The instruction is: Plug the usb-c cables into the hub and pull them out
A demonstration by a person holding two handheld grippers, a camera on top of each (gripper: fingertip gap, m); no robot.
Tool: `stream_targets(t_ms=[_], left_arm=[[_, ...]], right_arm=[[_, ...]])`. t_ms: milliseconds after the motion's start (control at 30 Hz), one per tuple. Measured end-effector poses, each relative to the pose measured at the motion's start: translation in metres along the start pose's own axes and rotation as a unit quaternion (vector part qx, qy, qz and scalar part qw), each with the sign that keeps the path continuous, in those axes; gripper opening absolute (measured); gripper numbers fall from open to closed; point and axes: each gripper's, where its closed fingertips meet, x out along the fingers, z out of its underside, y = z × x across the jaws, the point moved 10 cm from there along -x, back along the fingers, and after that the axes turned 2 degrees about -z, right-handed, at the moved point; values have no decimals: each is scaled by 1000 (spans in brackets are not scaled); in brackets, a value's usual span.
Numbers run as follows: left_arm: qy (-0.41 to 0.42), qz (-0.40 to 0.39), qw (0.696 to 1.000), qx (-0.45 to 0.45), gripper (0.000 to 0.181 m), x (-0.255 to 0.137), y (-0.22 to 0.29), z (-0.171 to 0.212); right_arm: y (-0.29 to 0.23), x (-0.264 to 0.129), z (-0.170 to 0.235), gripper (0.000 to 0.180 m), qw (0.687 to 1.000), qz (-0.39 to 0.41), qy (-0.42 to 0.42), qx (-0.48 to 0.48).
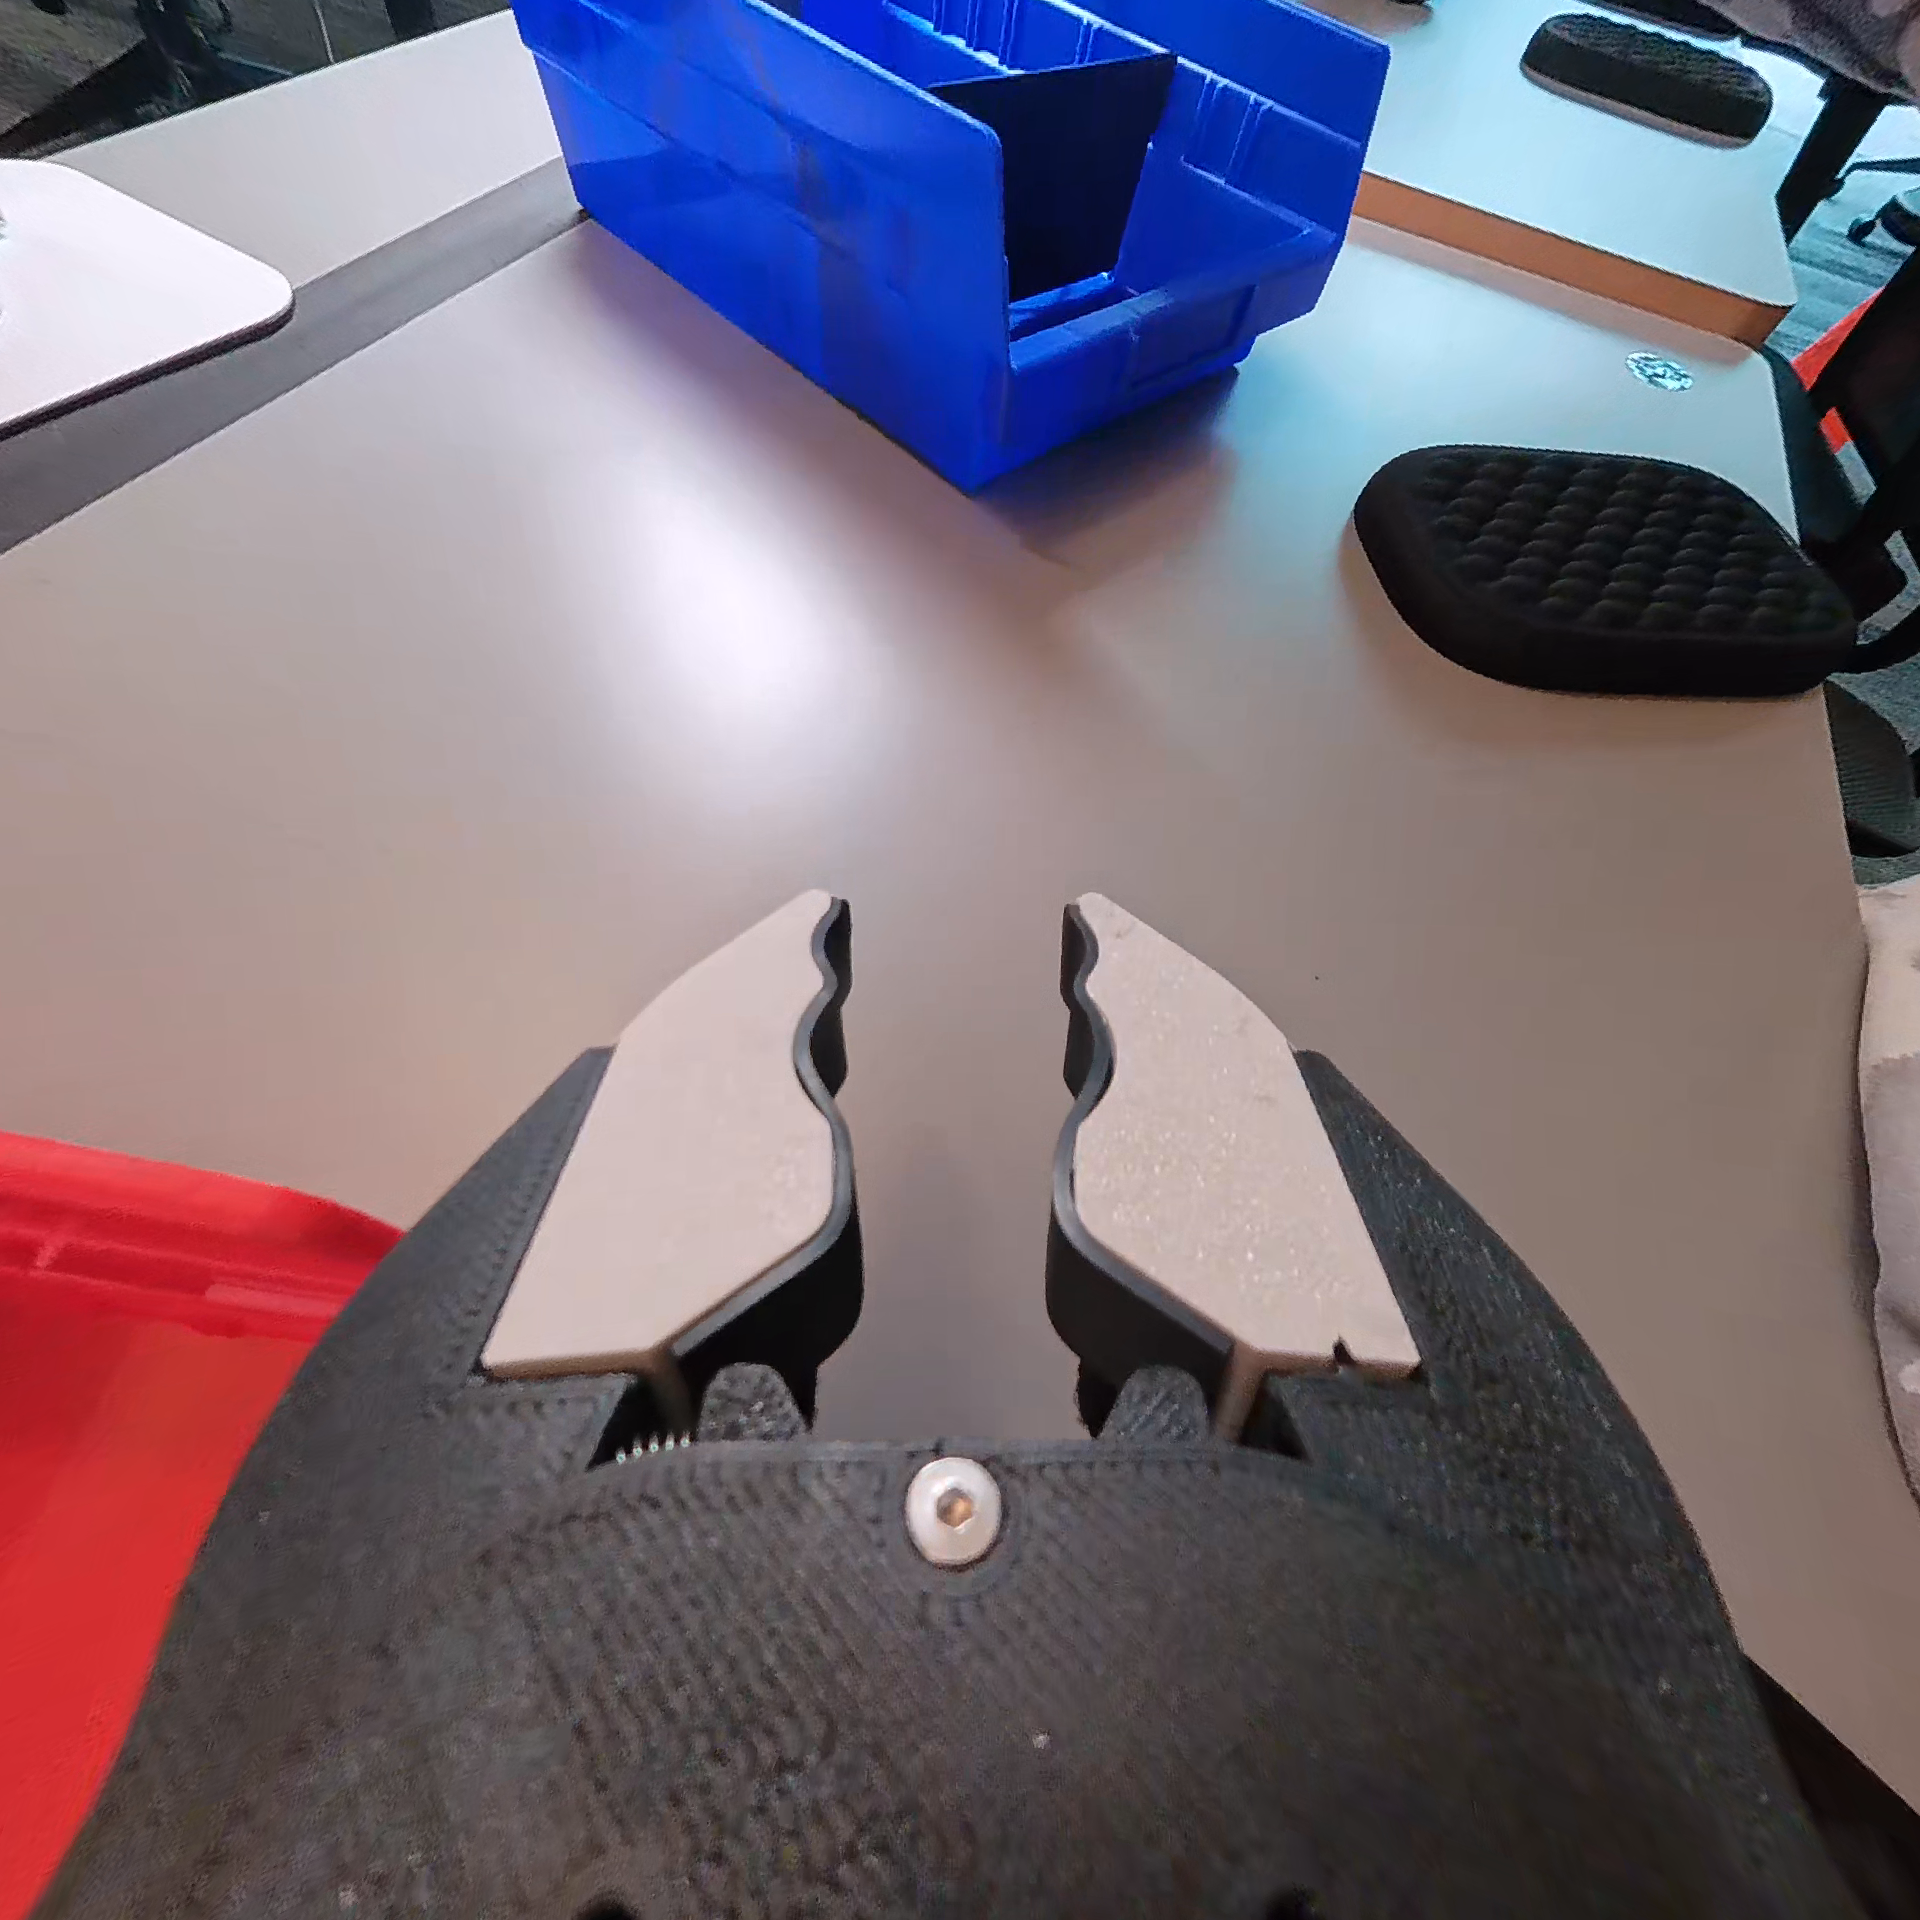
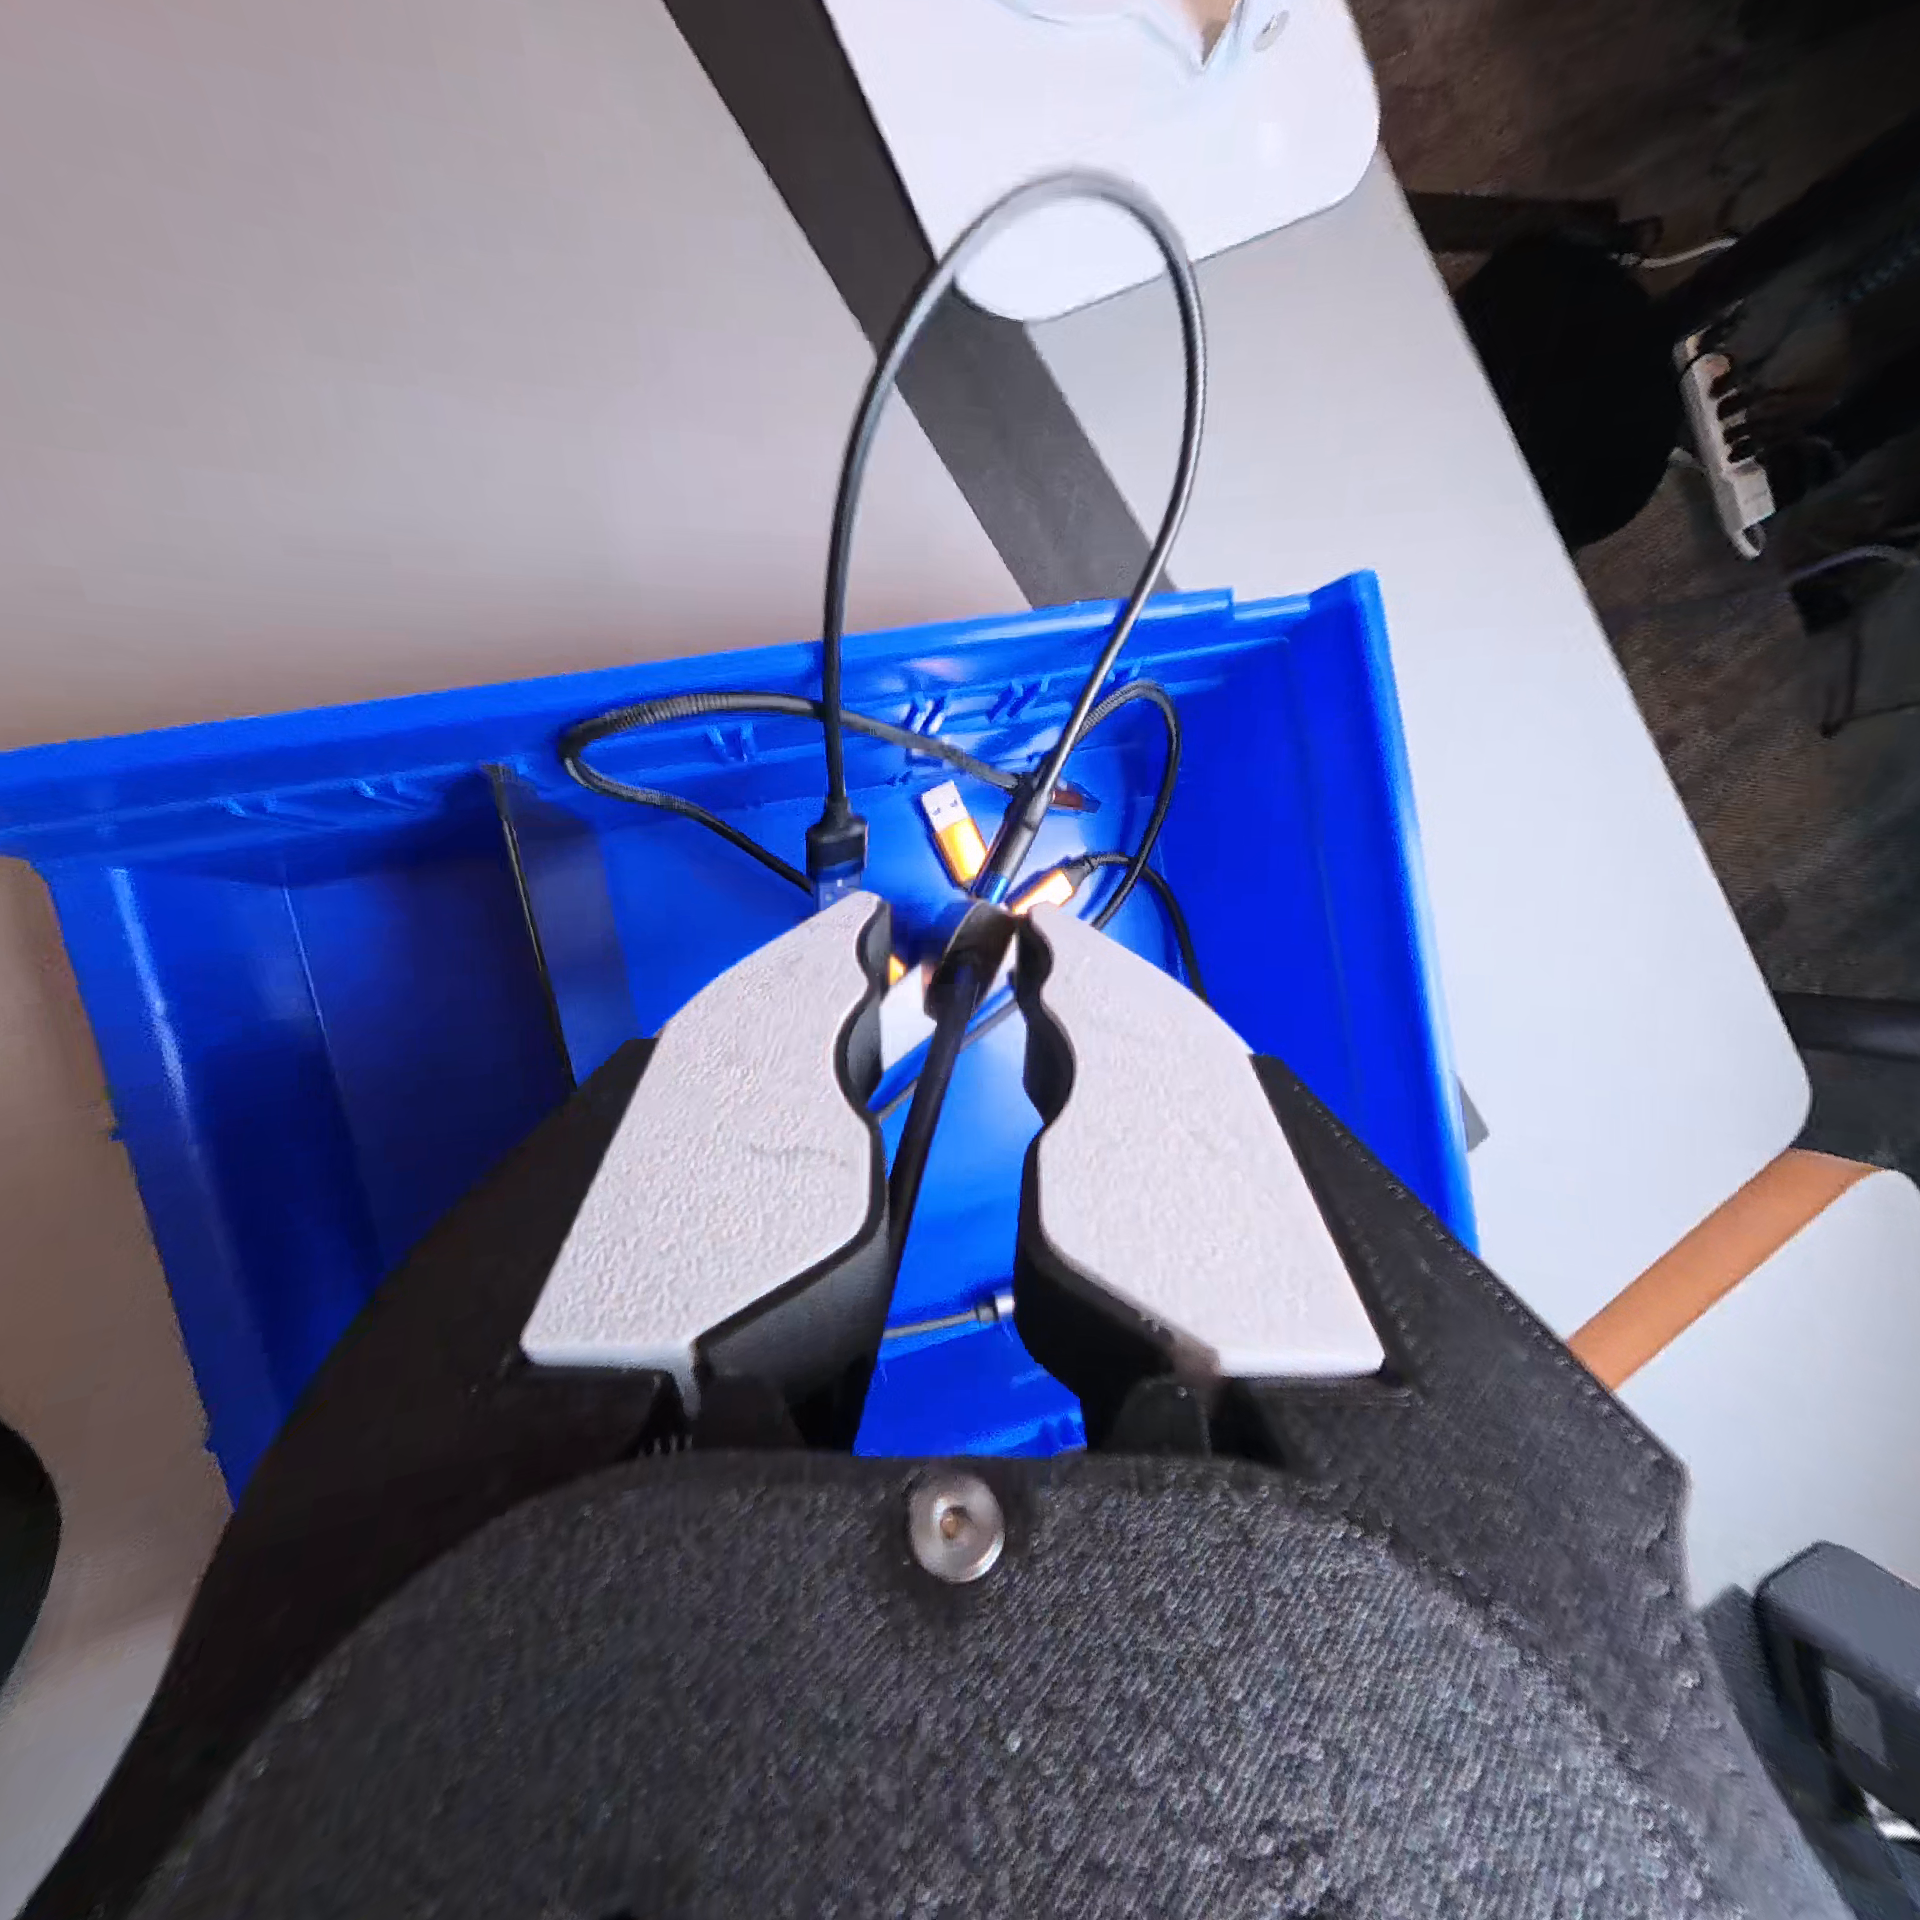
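My right gripper (image 2: 951, 930) hangs over the blue bin (image 2: 312, 935) and is shut on a black cable (image 2: 862, 436) at its fingertips. The cable rises in a tall loop above the bin, and both ends drop back to black plugs (image 2: 836, 842) near the tips. Several more cables with orange connectors (image 2: 951, 831) lie in the bin's right compartment. My left gripper (image 1: 956, 925) is open and empty, low over the bare table, well short of the blue bin (image 1: 790, 229). No hub shows in either view.
A red bin (image 1: 125, 1455) sits at the left gripper's lower left. A black dimpled pad (image 1: 1600, 566) lies at the table's right edge, with another pad (image 1: 1647, 73) farther back. A white stand base (image 1: 104, 281) is at the far left and also shows in the right wrist view (image 2: 1143, 156).
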Motion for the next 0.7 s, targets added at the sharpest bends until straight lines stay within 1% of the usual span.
stream_targets(t_ms=[33, 67, 133, 167, 200, 300, 367, 433, 533, 633, 700], left_arm=[[0, 0, 1000, 2, 39, 0, 1, 0], [1, 0, 1000, 4, 39, 0, 2, -1], [1, 2, 1000, 6, 39, 1, 3, -1], [0, 3, 1000, 5, 39, 2, 3, -1], [-1, 4, 1000, 5, 39, 3, 4, -1], [1, 1, 1000, 11, 39, 2, 6, -2], [2, -6, 1000, 14, 39, 0, 6, -3], [5, -10, 1000, 12, 39, -2, 4, -4], [10, -20, 1000, 4, 39, -5, 0, -5], [20, -39, 999, 3, 40, -12, -2, -8], [24, -56, 998, 7, 40, -21, -3, -13]], right_arm=[[-1, -2, -2, 21, 1000, 14, 18, 6], [-1, -5, -6, 19, 998, 33, 38, 25], [3, -11, -11, 10, 991, 63, 79, 91], [5, -11, -11, 8, 987, 77, 78, 117], [7, -10, -9, 10, 986, 98, 58, 126], [13, -6, 4, 20, 981, 160, -4, 109], [15, -14, 9, 22, 979, 182, 6, 95], [13, -30, 8, 22, 975, 191, 50, 103], [-2, -65, 2, 24, 961, 211, 152, 99], [-38, -96, 1, 27, 936, 245, 244, 69], [-72, -105, 6, 27, 927, 245, 278, 51]])
